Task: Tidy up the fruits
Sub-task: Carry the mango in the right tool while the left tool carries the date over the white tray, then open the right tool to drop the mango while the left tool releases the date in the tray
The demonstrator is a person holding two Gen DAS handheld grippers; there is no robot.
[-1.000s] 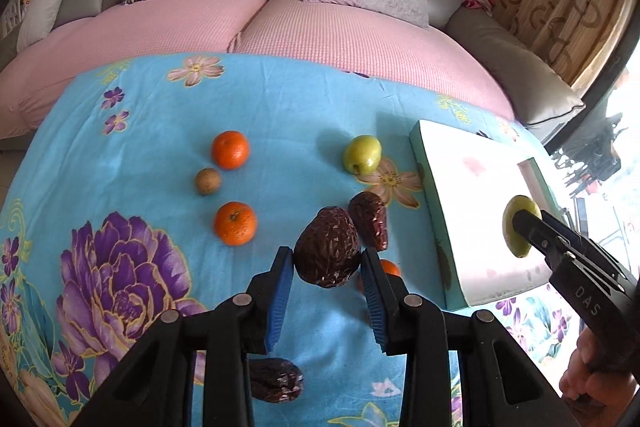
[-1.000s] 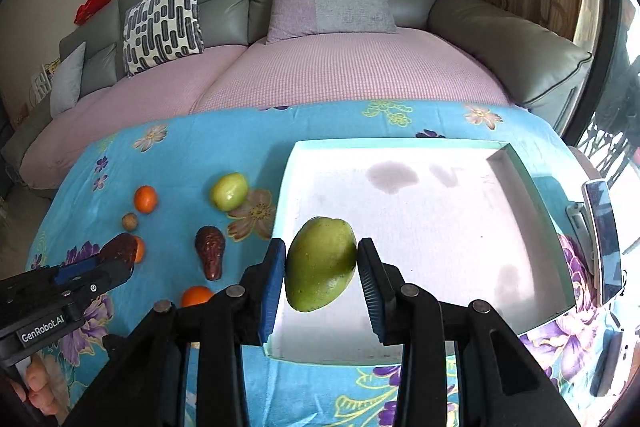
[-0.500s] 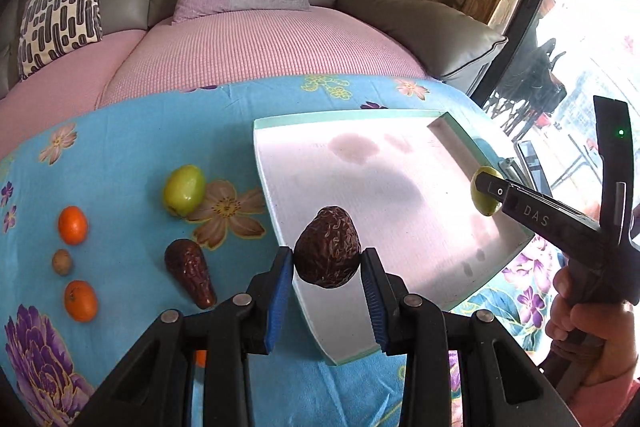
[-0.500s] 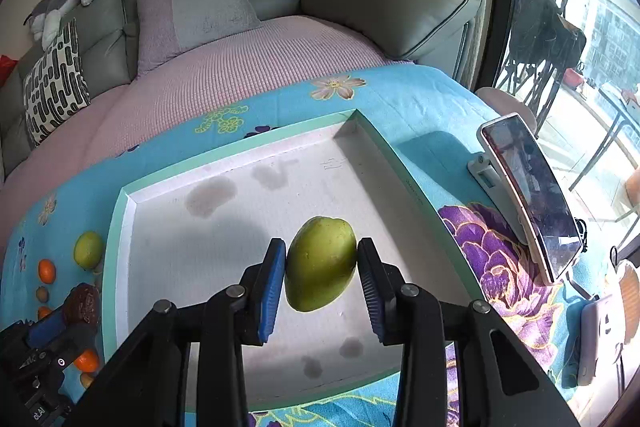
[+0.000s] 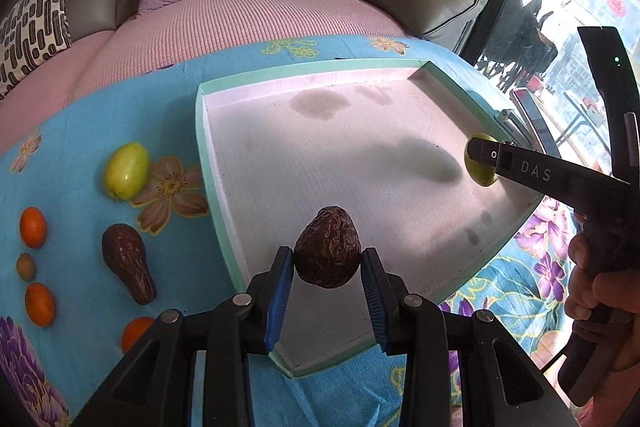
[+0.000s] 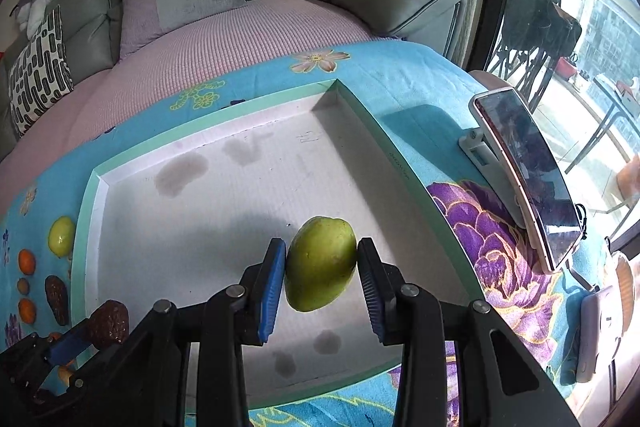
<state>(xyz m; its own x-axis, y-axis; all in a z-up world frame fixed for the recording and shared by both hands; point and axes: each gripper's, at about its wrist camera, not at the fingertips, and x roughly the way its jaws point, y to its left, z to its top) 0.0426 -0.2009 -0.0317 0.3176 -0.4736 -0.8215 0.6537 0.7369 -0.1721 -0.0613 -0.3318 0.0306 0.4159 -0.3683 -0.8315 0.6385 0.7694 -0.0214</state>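
Observation:
My left gripper (image 5: 327, 285) is shut on a wrinkled dark brown avocado (image 5: 327, 251), held above the near left part of a shallow white tray with a mint-green rim (image 5: 202, 163). My right gripper (image 6: 322, 279) is shut on a green mango (image 6: 320, 263) over the tray's (image 6: 88, 207) near right part; the same mango (image 5: 480, 165) shows at the right of the left wrist view. On the blue floral cloth left of the tray lie a second dark avocado (image 5: 128, 263), a yellow-green fruit (image 5: 127, 169), three oranges (image 5: 33, 227) and a small brown fruit (image 5: 25, 265).
A phone on a white stand (image 6: 528, 175) sits right of the tray, with another pale device (image 6: 600, 331) near the table's right edge. A grey sofa with pink cover and cushions (image 6: 224, 27) runs behind the table. A hand (image 5: 600, 287) holds the right gripper's handle.
Both grippers have moved right and forward over the tray, carrying their fruits. The mango now hangs lower over the tray's right part; the loose fruits have not moved.

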